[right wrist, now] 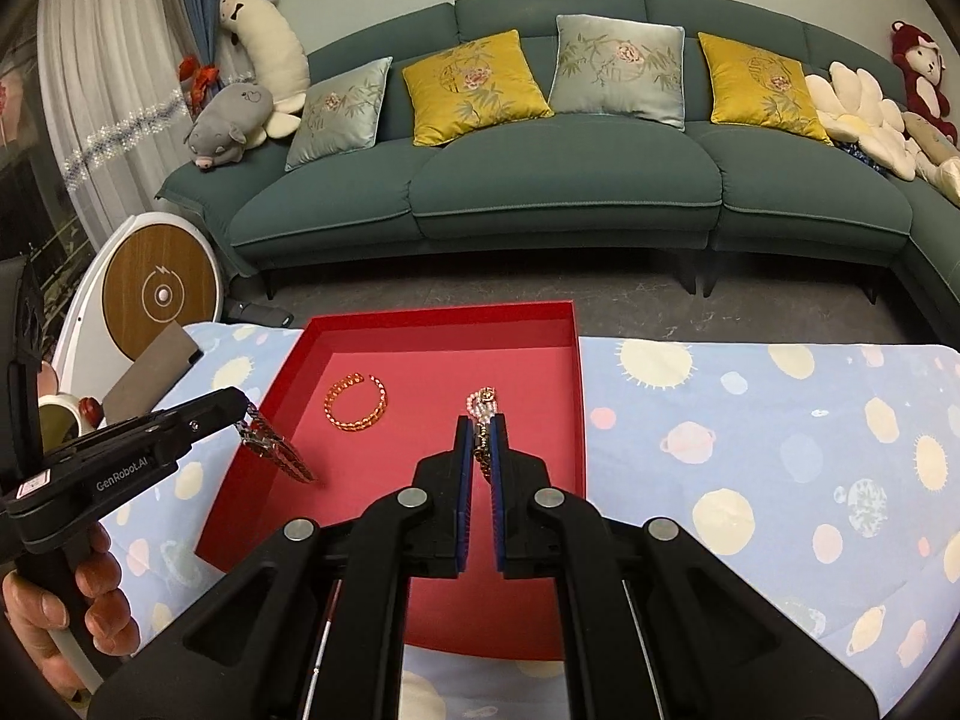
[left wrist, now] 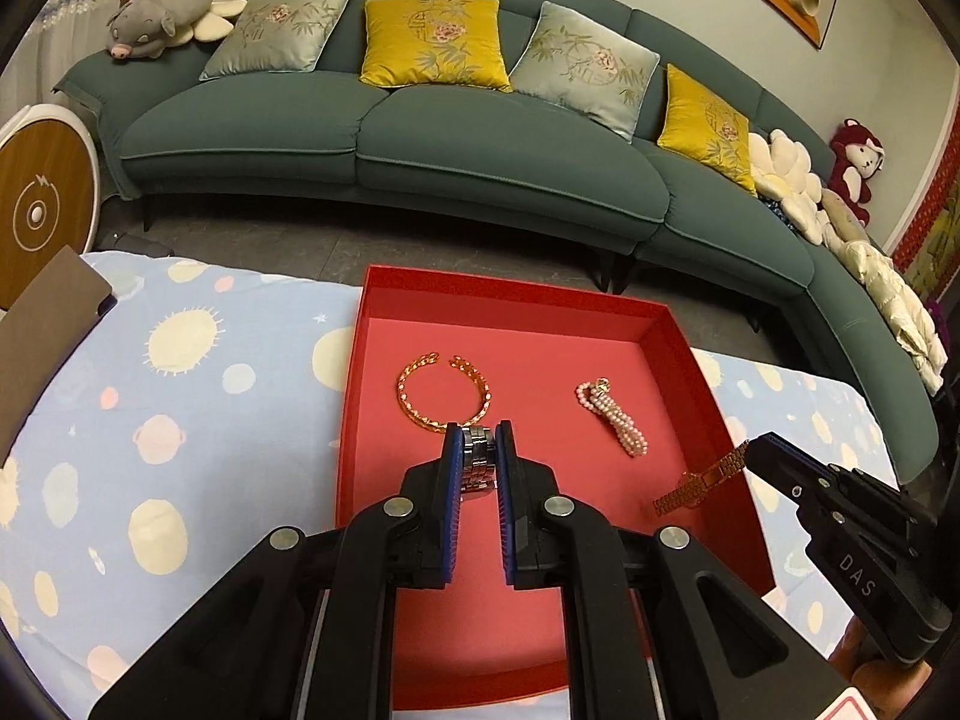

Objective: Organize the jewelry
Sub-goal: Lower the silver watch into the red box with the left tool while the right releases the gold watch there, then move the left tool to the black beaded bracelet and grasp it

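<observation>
A red tray (left wrist: 372,330) (right wrist: 576,372) lies on the patterned cloth. A gold bangle (left wrist: 443,391) (right wrist: 356,402) and a pink pearl bracelet (left wrist: 615,414) (right wrist: 482,402) lie inside it. My left gripper (left wrist: 478,450) (right wrist: 243,411) is shut on a silver watch (left wrist: 478,462) (right wrist: 276,450), holding it over the tray's left part. My right gripper (right wrist: 480,438) (left wrist: 753,450) is shut on a gold watch (left wrist: 699,483) (right wrist: 482,457), which hangs over the tray's right side, near the pearl bracelet.
A blue cloth with planets (left wrist: 180,420) (right wrist: 780,450) covers the table. A brown card (left wrist: 42,324) lies at its left end. A round white and wood device (right wrist: 159,294) stands on the floor at left. A green sofa (left wrist: 480,138) with cushions is behind.
</observation>
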Motion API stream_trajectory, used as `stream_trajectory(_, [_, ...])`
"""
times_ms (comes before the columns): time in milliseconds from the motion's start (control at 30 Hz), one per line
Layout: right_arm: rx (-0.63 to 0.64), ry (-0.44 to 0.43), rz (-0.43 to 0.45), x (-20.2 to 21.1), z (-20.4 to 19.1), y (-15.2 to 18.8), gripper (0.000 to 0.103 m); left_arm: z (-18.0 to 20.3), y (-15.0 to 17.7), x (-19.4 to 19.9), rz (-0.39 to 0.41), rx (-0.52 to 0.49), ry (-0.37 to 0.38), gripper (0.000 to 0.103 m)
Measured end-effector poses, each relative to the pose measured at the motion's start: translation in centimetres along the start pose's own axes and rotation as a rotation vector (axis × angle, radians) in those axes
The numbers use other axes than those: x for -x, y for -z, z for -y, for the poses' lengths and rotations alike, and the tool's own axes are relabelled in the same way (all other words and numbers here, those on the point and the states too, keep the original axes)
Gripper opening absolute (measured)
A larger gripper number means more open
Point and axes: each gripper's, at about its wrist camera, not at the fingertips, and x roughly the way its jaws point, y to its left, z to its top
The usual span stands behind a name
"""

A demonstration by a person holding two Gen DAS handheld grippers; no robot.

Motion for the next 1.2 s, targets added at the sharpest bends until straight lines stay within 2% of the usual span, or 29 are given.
stream_trajectory(133, [0.029,0.002,-0.061,-2.3,-0.1,1.2,0.005,-0.8,0.1,-0.9,-0.008,0.032,0.005,0.009])
stream_trajectory(200, [0.023,-0.012,-0.084,-3.0,0.0,1.4,0.005,-1.1,0.1,-0.5,0.023,0.050,-0.010,0.010])
stream_trajectory(233, [0.015,-0.019,-0.092,-3.2,0.2,1.5,0.005,-1.3,0.1,-0.3,0.035,0.054,-0.005,0.015])
stream_trajectory(267, [0.007,-0.030,-0.092,-3.2,0.2,1.5,0.006,-1.4,0.0,0.1,0.045,0.060,-0.012,0.026])
stream_trajectory(300, [-0.002,-0.040,-0.085,-2.9,0.4,1.4,0.006,-1.6,-0.2,0.6,0.058,0.069,-0.021,0.032])
stream_trajectory(333, [-0.009,-0.043,-0.071,-2.5,0.5,1.2,0.008,-1.7,-0.4,1.1,0.073,0.077,-0.024,0.038])
stream_trajectory(367, [-0.016,-0.046,-0.051,-1.8,0.6,0.8,0.010,-1.8,-0.6,1.8,0.089,0.089,-0.026,0.041])
stream_trajectory(533, [-0.068,-0.094,0.093,4.4,0.9,-1.3,0.013,-2.2,-0.5,6.3,0.136,0.154,0.031,0.045])
stream_trajectory(600, [-0.074,-0.095,0.154,7.3,0.8,-1.3,0.022,-2.0,0.2,8.1,0.146,0.136,0.028,0.045])
stream_trajectory(667, [-0.075,-0.089,0.202,10.1,0.7,-0.7,0.032,-1.5,1.5,9.8,0.154,0.087,-0.007,0.045])
stream_trajectory(733, [-0.063,-0.076,0.217,12.0,0.7,0.2,0.032,-1.2,2.7,11.0,0.159,0.046,-0.036,0.045])
stream_trajectory(833, [-0.035,-0.044,0.208,13.5,0.7,2.1,0.032,-1.4,5.3,11.9,0.128,0.023,-0.036,0.045])
stream_trajectory(933, [-0.032,-0.026,0.160,14.0,1.0,4.5,0.033,-2.3,7.9,12.1,0.078,0.043,-0.028,0.045])
stream_trajectory(1067, [-0.074,-0.016,0.086,13.9,1.6,8.6,0.033,-3.2,10.9,12.2,0.035,0.082,-0.004,0.045])
stream_trajectory(1200, [-0.107,-0.008,0.030,13.6,2.2,12.2,0.033,-2.7,13.2,11.4,0.005,0.044,-0.031,0.045])
